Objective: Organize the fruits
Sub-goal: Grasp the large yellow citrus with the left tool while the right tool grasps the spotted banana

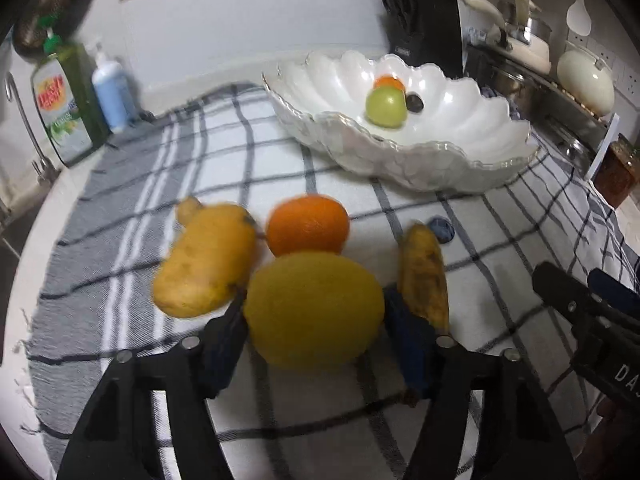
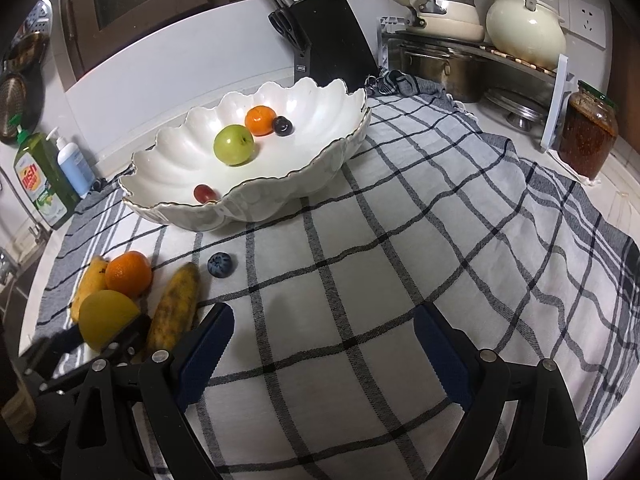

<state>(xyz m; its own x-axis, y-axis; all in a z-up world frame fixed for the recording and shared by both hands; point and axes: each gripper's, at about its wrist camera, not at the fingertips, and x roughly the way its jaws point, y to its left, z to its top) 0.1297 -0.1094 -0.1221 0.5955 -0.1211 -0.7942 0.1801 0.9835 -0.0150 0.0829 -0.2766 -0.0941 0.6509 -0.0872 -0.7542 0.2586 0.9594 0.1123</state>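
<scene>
A: Lemon (image 1: 314, 310) is the fruit for the next move, I think. It sits directly between the two fingers of the left gripper (image 1: 314, 316), on the checked cloth (image 1: 280, 152).

B: Do the pads press on it already?

A: Both blue pads (image 1: 224, 344) stand at its sides, very close or touching. The picture is blurred there, so I cannot tell whether they really press it. Nothing shows that it is lifted from the cloth.

B: And its long axis?

A: It runs across the gripper, from one finger to the other, so the fingers take it by the two ends.

B: What is around it?

A: The orange (image 1: 308, 224) is just behind, touching or almost. The mango (image 1: 208, 260) lies on the left, the spotted banana (image 1: 426, 272) on the right, close to the right finger. A blueberry (image 1: 440, 229) lies a little further.

B: How does the lemon look?

A: Dull yellow, oval, with fine rough skin. It will probably be firm in the grip.

B: The right gripper (image 2: 324, 344)?

A: Its fingers are wide apart over bare cloth, with nothing between. The left one is clearly nearer.

B: Where should the fruit go?

A: I judge into the white scalloped bowl (image 1: 460, 160), well apart at the back, which already holds a green apple (image 1: 386, 106) and a small orange (image 2: 261, 120).
</scene>
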